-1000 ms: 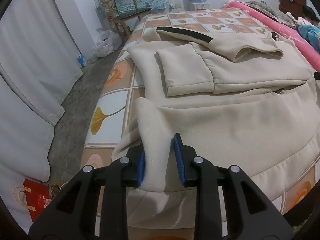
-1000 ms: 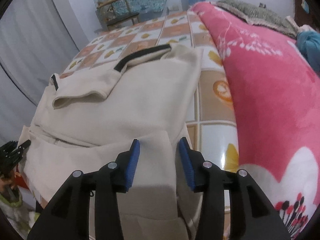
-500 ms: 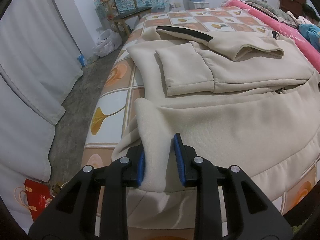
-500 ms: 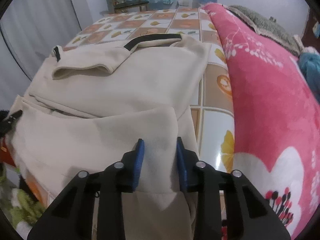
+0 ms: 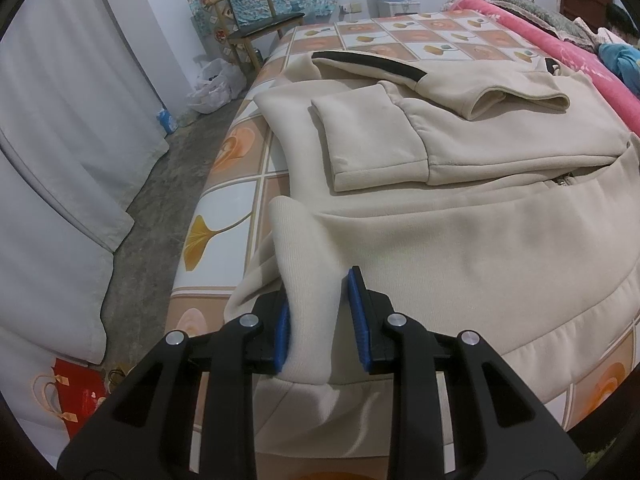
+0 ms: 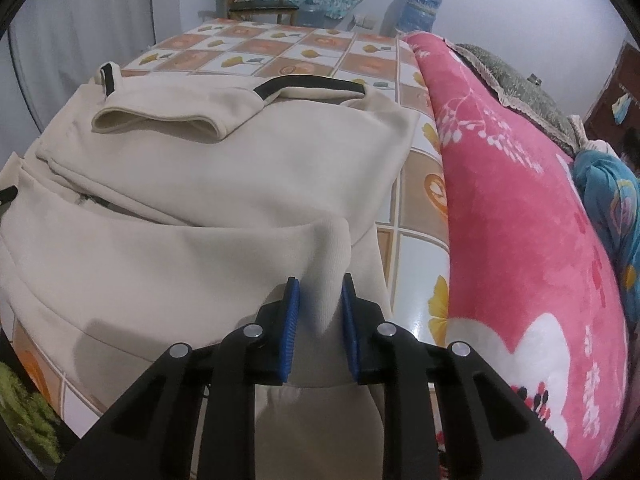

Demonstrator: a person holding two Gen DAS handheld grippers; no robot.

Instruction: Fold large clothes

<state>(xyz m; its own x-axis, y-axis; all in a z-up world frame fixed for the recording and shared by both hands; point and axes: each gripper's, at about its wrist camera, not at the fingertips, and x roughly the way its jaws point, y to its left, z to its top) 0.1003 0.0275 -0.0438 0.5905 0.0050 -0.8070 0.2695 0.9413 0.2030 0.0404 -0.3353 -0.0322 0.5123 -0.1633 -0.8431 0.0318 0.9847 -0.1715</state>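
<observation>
**Cream jacket lifted by its bottom hem, one gripper at each corner**

The cream jacket (image 5: pixel 460 240) lies spread across a bed covered by a tiled-pattern sheet (image 5: pixel 236 152) in orange and white with ginkgo leaves. Its sleeves are folded in over the chest, one cuff (image 5: pixel 372 136) lying at about 12 o'clock from the left gripper, and a black-trimmed collar (image 5: pixel 368 60) lies beyond it.

In the left wrist view, the left gripper (image 5: pixel 320 316) sits at 6 o'clock. Its blue pads (image 5: pixel 282 332) are closed most of the way onto a bunched ribbed corner of the hem, and fabric fills the narrow gap between them. The raised hem runs off toward 3 o'clock.

In the right wrist view, the right gripper (image 6: pixel 318 320) also sits at 6 o'clock, its jaws pinched on the opposite hem corner (image 6: pixel 332 248), with the lifted edge trailing toward 9 o'clock.

A pink floral blanket (image 6: pixel 520 220) lies along the bed at 3 o'clock from the right gripper, just beside the jacket. A wooden chair (image 5: pixel 252 20) stands past the far end of the bed at 11 o'clock in the left view, a blue water bottle (image 6: pixel 420 12) at 1 o'clock in the right view, and white curtains (image 5: pixel 60 140) hang at 9 o'clock beside the left gripper.
</observation>
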